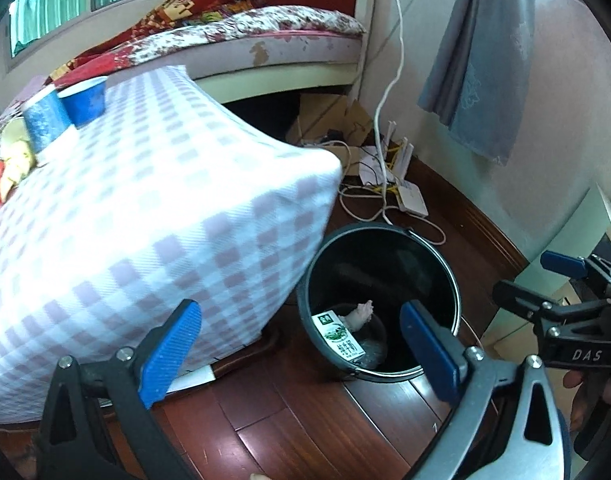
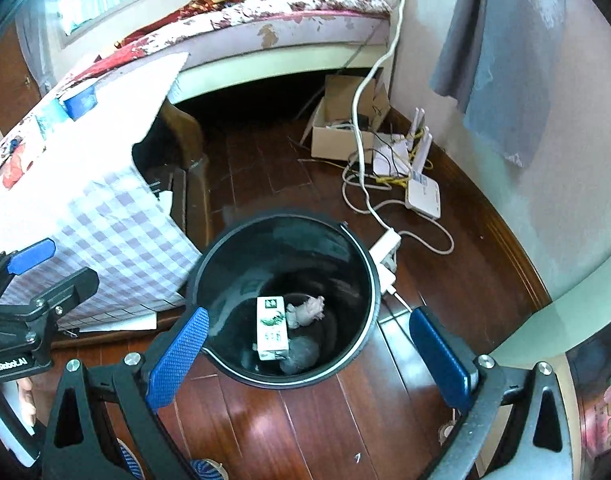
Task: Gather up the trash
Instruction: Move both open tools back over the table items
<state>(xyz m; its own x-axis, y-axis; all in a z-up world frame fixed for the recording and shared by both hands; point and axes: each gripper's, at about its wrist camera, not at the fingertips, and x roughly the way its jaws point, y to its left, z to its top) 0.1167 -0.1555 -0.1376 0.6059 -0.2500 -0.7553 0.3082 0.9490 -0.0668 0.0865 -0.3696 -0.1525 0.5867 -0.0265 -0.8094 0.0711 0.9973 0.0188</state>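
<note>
A black bin (image 1: 445, 256) stands on the wood floor beside the checked-cloth table (image 1: 153, 216). Inside it lie a white and green milk carton (image 1: 339, 334) and a crumpled tissue (image 1: 359, 314); both also show in the right wrist view, carton (image 2: 271, 328) and tissue (image 2: 307, 310), in the bin (image 2: 361, 256). My left gripper (image 1: 301, 352) is open and empty, just above the bin's near rim. My right gripper (image 2: 309, 356) is open and empty over the bin's near rim. Two blue cups (image 1: 65, 110) and wrappers (image 1: 13, 164) sit on the table's far left.
A bed (image 2: 289, 24) stands behind. A cardboard box (image 2: 341, 128), router (image 2: 423, 196) and tangled cables (image 2: 365, 188) lie by the wall. A grey cloth (image 1: 481, 60) hangs on the right. The table's corner (image 1: 329, 168) overhangs near the bin.
</note>
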